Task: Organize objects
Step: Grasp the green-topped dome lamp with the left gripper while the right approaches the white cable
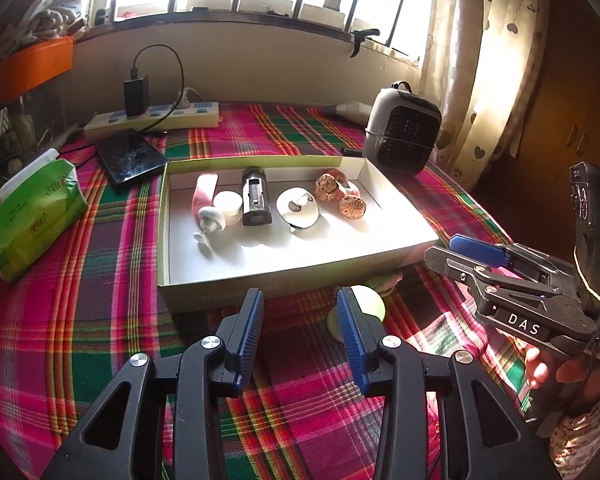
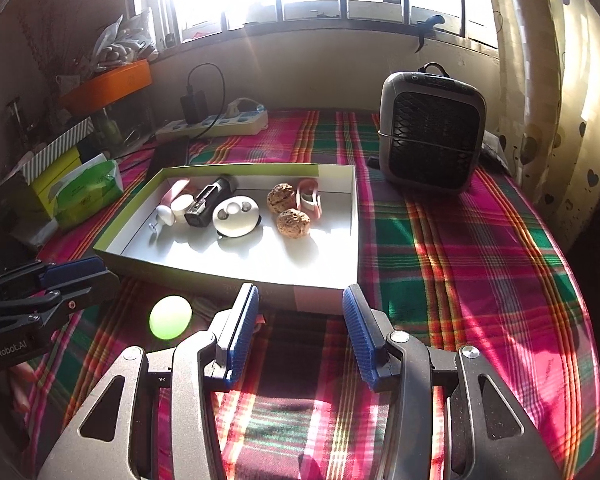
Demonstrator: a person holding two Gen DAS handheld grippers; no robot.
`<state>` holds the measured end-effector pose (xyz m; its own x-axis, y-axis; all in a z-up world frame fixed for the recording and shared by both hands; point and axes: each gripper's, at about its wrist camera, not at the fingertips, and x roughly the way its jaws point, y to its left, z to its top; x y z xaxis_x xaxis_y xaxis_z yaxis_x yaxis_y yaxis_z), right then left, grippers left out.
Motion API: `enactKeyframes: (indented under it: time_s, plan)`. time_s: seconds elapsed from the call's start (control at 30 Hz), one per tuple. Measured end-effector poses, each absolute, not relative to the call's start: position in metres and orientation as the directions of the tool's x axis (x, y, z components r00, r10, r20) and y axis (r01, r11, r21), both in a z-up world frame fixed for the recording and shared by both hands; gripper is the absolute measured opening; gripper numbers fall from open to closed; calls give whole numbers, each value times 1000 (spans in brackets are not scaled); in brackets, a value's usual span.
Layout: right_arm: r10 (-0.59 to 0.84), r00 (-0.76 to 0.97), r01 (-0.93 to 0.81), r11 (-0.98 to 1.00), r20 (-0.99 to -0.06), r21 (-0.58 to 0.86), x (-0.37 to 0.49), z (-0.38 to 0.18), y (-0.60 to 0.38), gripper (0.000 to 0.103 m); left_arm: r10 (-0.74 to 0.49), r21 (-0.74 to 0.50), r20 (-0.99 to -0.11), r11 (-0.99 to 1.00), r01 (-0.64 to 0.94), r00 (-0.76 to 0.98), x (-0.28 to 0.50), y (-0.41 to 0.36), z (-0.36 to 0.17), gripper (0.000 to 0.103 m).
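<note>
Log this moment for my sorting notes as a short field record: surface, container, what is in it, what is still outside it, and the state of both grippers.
surface: plaid cloth
container: open shallow box, white inside
in box: two walnuts, white round case, black device, pink tube, other small items
outside box: green ball on the cloth near the front wall
left gripper: open, fingers empty, next to the ball
right gripper: open, empty
nearby: small fan, power strip, tissue pack

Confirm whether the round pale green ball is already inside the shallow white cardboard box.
No, the round pale green ball lies on the plaid cloth outside the shallow white cardboard box.
</note>
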<state>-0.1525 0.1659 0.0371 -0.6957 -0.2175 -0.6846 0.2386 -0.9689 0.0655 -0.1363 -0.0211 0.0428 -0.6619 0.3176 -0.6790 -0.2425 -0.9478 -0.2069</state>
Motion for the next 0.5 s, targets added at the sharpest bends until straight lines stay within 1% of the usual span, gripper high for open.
enactKeyframes:
  time_s: [0.07, 0.27, 0.5]
  plan:
    - [-216, -697, 233, -970, -684, 69, -150, 36, 169, 46, 345, -216, -682, -938, -272, -645, -135, -15, 40, 37]
    - [-219, -695, 227, -971, -685, 81, -144, 34, 174, 46, 366, -207, -695, -926, -315, -619, -136, 4, 34, 38]
    - [-214, -690, 211, -973, -691, 90, -141, 29, 182, 46, 353, -195, -712, -930, -312, -607, -144, 15, 29, 38]
